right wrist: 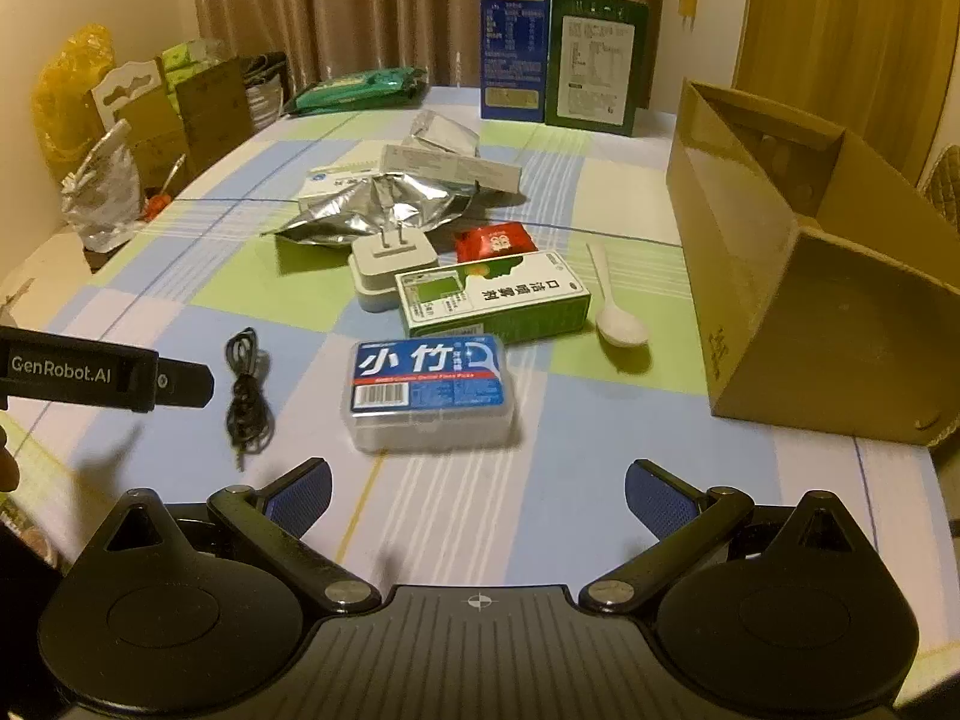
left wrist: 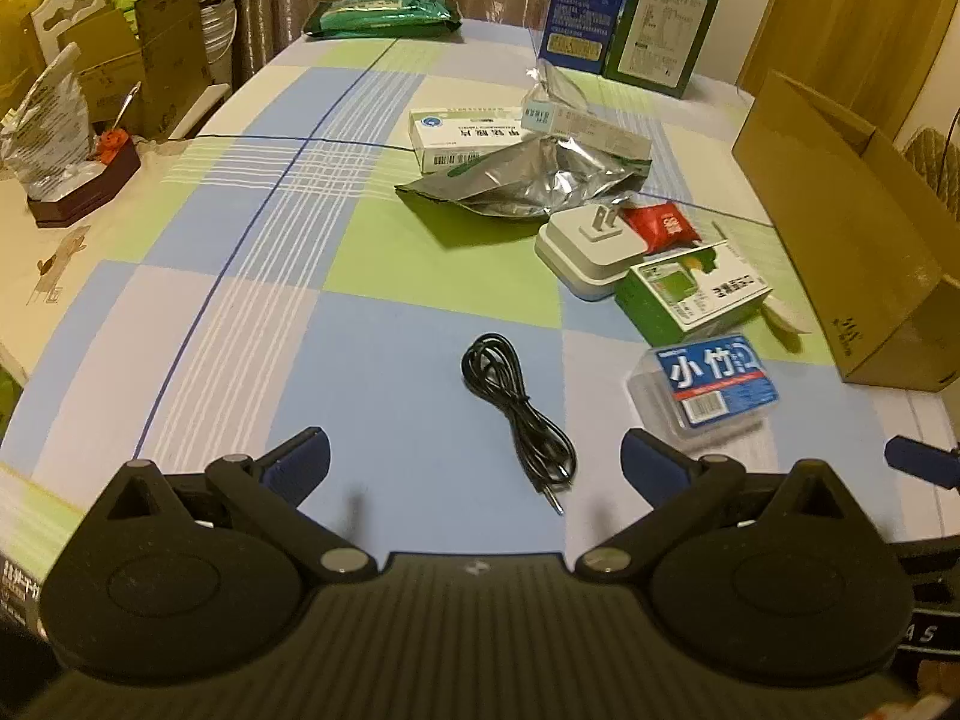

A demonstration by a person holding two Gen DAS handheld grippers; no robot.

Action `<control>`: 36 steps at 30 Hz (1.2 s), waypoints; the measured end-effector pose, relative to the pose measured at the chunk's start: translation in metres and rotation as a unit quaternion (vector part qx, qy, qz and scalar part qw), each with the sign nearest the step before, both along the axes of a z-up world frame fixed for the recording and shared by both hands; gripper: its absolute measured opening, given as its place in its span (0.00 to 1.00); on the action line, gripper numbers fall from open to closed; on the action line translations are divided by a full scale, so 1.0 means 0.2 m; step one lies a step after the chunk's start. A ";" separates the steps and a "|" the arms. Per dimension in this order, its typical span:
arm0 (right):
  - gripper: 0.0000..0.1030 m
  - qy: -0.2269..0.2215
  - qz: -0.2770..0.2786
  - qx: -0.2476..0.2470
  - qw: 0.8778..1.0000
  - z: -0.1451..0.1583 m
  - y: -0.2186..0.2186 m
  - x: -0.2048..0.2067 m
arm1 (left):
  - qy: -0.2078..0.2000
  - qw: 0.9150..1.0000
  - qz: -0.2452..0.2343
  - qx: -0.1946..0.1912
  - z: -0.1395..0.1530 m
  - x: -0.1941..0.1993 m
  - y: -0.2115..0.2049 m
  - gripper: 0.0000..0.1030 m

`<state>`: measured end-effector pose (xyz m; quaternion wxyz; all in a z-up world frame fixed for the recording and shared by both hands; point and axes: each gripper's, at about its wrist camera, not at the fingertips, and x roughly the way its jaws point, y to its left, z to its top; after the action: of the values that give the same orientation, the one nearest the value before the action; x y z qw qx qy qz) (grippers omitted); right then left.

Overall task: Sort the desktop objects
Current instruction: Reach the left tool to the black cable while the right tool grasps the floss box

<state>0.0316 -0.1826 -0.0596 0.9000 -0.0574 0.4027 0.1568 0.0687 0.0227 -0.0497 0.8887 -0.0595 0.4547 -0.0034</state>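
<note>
Right wrist view: both tools, left tool [left wrist: 474, 462] and right tool [right wrist: 477, 495], gape wide over the checked tablecloth [right wrist: 540, 480] before curtains [right wrist: 360, 0].

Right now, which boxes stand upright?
Only the blue carton and green carton at the far edge; the medicine boxes lie flat, mid-table.

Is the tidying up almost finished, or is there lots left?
Lots left. Nothing looks sorted yet: the black cable, floss box, spoon and green box lie on the table beside the cardboard box. The left gripper and right gripper are open, holding nothing.
</note>
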 end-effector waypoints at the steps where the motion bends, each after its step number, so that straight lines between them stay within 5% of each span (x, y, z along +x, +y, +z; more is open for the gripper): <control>1: 0.98 0.001 0.000 0.002 1.000 -0.01 0.00 0.02 | 0.002 1.000 -0.002 0.001 -0.01 0.02 0.00 0.97; 5: 0.98 0.008 0.013 0.010 1.000 -0.07 0.04 0.08 | 0.017 1.000 -0.009 -0.008 -0.08 0.09 0.03 0.85; 20: 0.98 -0.014 0.027 -0.004 1.000 -0.20 0.18 0.24 | 0.019 0.999 -0.021 -0.023 -0.17 0.17 0.06 0.79; 23: 0.80 -0.017 0.030 -0.011 0.999 -0.21 0.17 0.25 | 0.013 0.999 -0.021 -0.021 -0.18 0.17 0.05 0.75; 25: 0.80 -0.027 0.024 -0.017 0.999 -0.20 0.14 0.24 | 0.012 0.999 -0.021 -0.024 -0.18 0.18 0.05 0.75; 36: 0.80 -0.029 -0.017 -0.016 0.999 -0.20 -0.05 0.16 | -0.011 0.999 -0.052 -0.005 -0.20 0.21 -0.03 0.49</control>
<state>0.0637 -0.1934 -0.0987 0.9127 -0.0695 0.3800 0.1333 0.1106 0.0158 -0.0898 0.8920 -0.0406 0.4471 -0.0526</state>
